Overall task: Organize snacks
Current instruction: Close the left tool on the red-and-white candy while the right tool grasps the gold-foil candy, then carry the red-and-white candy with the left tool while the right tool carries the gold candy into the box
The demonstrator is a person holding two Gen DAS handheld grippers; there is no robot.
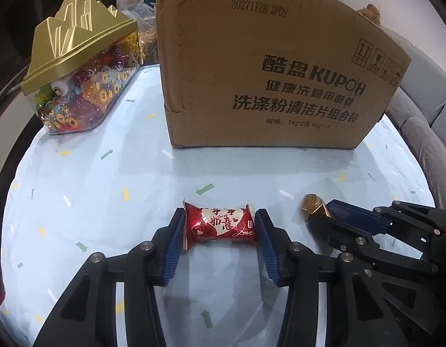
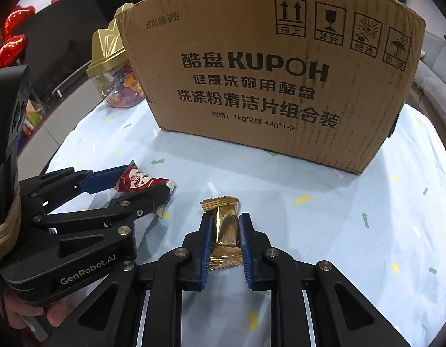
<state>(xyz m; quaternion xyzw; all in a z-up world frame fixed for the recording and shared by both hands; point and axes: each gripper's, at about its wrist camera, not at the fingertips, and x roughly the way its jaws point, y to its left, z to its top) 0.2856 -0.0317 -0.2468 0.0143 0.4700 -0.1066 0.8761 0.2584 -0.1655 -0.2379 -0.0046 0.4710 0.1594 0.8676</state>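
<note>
While the red candy (image 1: 220,225) lies flat with its long axis crosswise between the jaws, the left gripper (image 1: 220,228) closes on its crimped ends, blue ribbed pads touching the glossy foil. Held low and level over the pale tablecloth (image 1: 107,202), both grippers aim toward the corrugated cardboard box (image 2: 280,86). The right gripper (image 2: 225,231) pinches the crinkled gold candy (image 2: 224,225), whose long axis runs along the fingers, pointing boxward.

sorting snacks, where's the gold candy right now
The gold candy sits between the right gripper pads, on the tablecloth before the cardboard box, right of the red candy.
</note>
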